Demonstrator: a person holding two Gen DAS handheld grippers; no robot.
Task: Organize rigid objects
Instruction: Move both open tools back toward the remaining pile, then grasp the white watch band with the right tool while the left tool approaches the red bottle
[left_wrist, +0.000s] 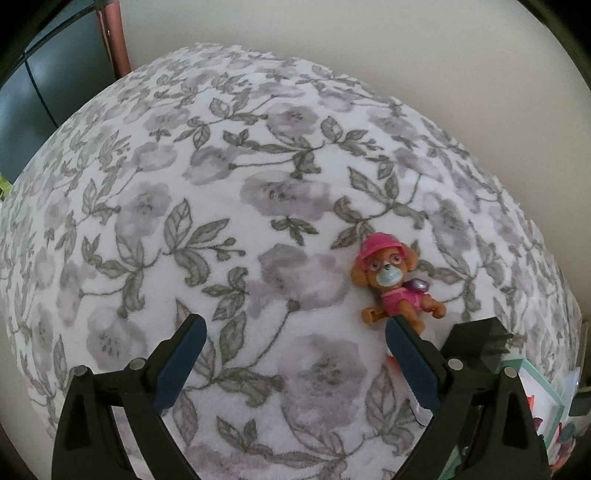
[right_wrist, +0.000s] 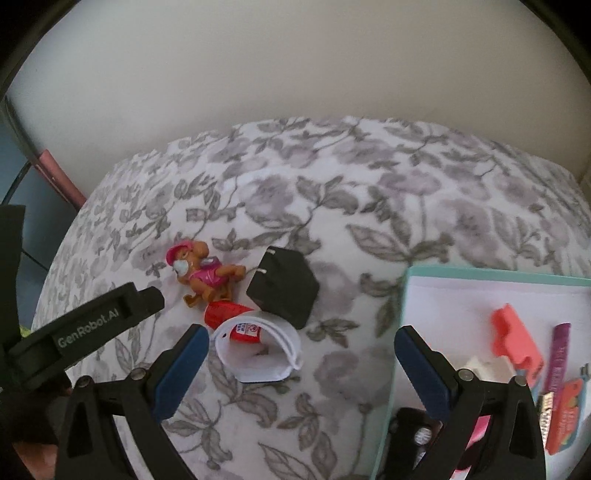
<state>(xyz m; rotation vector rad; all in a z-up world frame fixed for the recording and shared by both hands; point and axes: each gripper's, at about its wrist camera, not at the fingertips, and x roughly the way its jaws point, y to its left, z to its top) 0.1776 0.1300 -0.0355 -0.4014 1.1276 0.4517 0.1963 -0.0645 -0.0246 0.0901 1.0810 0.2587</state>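
**Toy Dog and Loose Items Lying on Floral Blanket, Both Grippers Empty**

The toy dog (right_wrist: 207, 275), a brown figure in a pink hat and pink vest, is lying on the floral blanket (right_wrist: 369, 192). In the left wrist view the same toy dog (left_wrist: 395, 284) is lying face up, just beyond the right finger of the left gripper (left_wrist: 295, 325).

In the right wrist view, a black wall charger (right_wrist: 284, 286) with two metal prongs is sitting just to the right of the toy dog. A red tube (right_wrist: 236, 321) is lying just near of the toy dog, and its label end is resting inside a curled white band (right_wrist: 258, 350). These four items are grouped close together in the left centre of the blanket.

A teal-rimmed tray (right_wrist: 402, 332) is occupying the near right of the scene. It is holding a coral clip (right_wrist: 513, 339), a purple stick (right_wrist: 559, 354) and further small items that are too blurred to identify.

The left gripper is holding its jaws spread wide, with nothing between them. The right gripper (right_wrist: 301, 336) is likewise holding its jaws spread wide and gripping nothing; its right finger is overlapping the tray's left rim in the view.

A plain light wall (right_wrist: 295, 74) is standing beyond the far edge of the blanket.
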